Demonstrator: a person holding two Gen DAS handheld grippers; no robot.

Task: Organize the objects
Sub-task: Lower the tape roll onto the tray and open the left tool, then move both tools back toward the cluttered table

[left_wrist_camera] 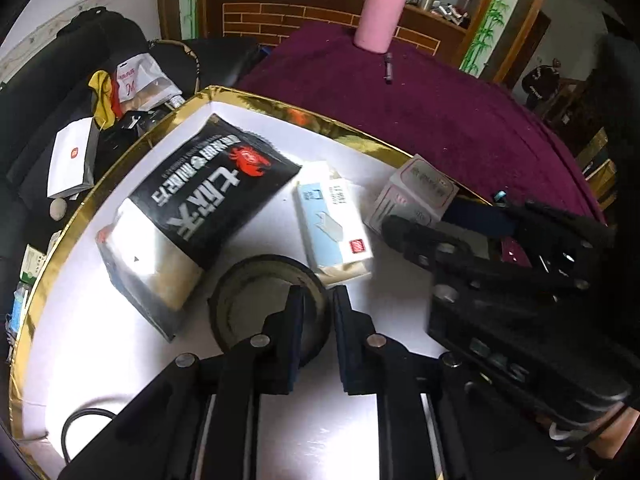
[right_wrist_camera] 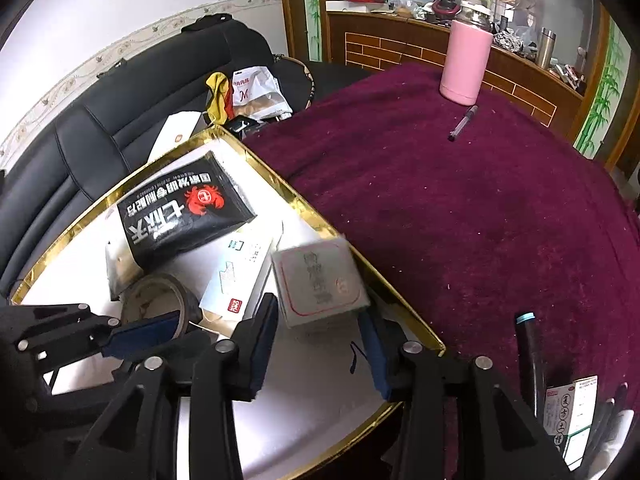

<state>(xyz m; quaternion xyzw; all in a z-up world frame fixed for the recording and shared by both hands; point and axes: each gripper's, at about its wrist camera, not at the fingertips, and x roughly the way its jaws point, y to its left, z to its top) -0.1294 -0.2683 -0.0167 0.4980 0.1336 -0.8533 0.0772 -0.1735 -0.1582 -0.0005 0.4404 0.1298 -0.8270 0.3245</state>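
While right tool (right_wrist_camera: 318,326) gapes, grey box (right_wrist_camera: 320,282) between fingers

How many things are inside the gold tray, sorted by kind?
In the gold tray:
Boxes: 2, the blue-and-white box and the small white box
Black packets: 1
Tape rolls: 1
Total: 4
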